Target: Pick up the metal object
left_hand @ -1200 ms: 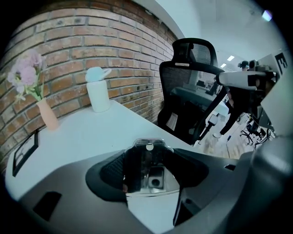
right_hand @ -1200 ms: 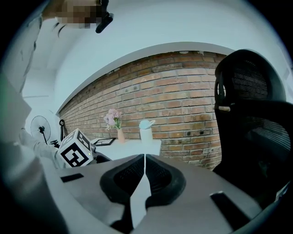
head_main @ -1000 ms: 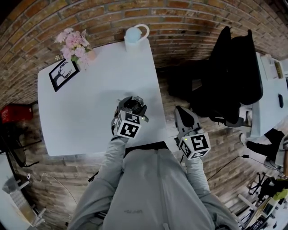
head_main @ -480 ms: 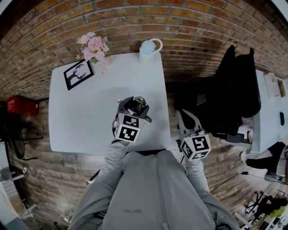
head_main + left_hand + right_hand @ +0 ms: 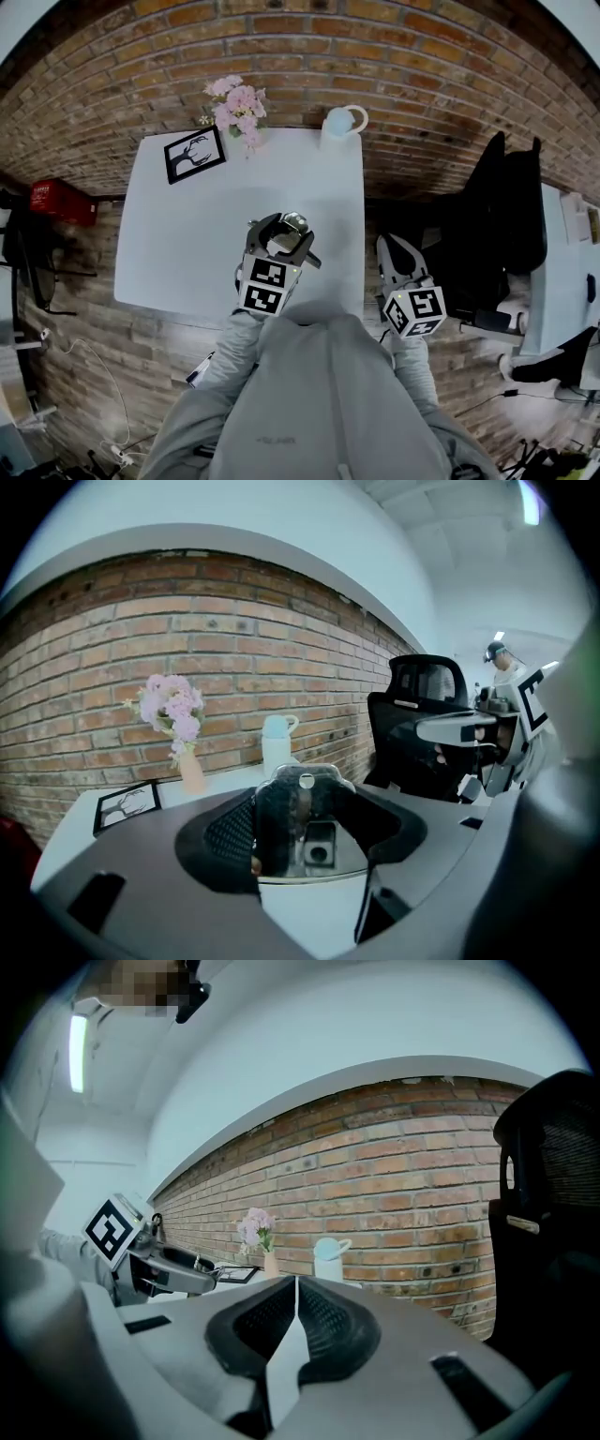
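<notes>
The metal object (image 5: 305,829) is a shiny, mirror-like piece with a small round hole near its top. It stands upright between the pads of my left gripper (image 5: 302,803), which is shut on it, wide apart. In the head view the left gripper (image 5: 281,228) holds the metal object (image 5: 287,225) over the white table (image 5: 178,244), near its front right part. My right gripper (image 5: 392,251) hangs beside the table's right edge over the brick floor. In the right gripper view the right gripper (image 5: 296,1286) has its jaws pressed together with nothing between them.
At the table's far edge stand a framed deer picture (image 5: 194,155), a vase of pink flowers (image 5: 239,105) and a pale blue lidded jug (image 5: 339,122). A black office chair (image 5: 502,211) is to the right, a red box (image 5: 56,202) on the floor to the left.
The head view has shifted, so the table now sits lower and further right in it. My left gripper keeps the metal object; the right gripper stays shut beside the table.
</notes>
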The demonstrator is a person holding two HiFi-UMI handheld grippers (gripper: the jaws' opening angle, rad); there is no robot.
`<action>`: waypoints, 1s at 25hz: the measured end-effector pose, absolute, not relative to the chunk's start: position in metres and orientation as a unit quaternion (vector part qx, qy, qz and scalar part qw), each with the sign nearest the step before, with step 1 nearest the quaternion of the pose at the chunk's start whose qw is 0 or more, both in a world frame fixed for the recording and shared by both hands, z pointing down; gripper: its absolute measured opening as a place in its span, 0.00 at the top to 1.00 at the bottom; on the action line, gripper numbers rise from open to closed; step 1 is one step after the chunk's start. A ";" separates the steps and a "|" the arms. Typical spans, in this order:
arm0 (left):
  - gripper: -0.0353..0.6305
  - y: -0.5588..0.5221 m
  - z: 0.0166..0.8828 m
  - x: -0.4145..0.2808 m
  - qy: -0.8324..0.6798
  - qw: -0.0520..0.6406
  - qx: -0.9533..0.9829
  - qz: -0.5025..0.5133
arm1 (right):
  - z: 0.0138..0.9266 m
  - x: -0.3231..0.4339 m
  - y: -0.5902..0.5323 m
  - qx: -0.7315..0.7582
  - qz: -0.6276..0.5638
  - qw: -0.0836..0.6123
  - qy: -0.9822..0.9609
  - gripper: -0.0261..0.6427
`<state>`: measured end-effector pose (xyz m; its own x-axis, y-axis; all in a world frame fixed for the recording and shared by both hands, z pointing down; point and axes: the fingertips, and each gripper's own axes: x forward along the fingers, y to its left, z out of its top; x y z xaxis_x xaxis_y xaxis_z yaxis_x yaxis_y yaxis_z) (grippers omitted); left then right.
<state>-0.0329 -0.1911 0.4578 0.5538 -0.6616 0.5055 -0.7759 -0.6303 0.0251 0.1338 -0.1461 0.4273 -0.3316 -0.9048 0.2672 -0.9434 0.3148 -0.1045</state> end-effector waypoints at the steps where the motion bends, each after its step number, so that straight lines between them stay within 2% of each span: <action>1: 0.49 -0.190 0.455 -0.037 -0.418 0.125 0.871 0.225 | 0.426 0.133 -0.147 0.571 0.119 0.079 -0.808 0.92; 12: 0.49 -0.181 0.433 -0.078 -0.471 0.142 0.854 0.172 | 0.420 0.130 -0.158 0.559 0.117 0.063 -0.819 0.92; 25: 0.49 -0.169 0.422 -0.091 -0.497 0.146 0.845 0.132 | 0.417 0.133 -0.160 0.543 0.100 0.088 -0.829 0.93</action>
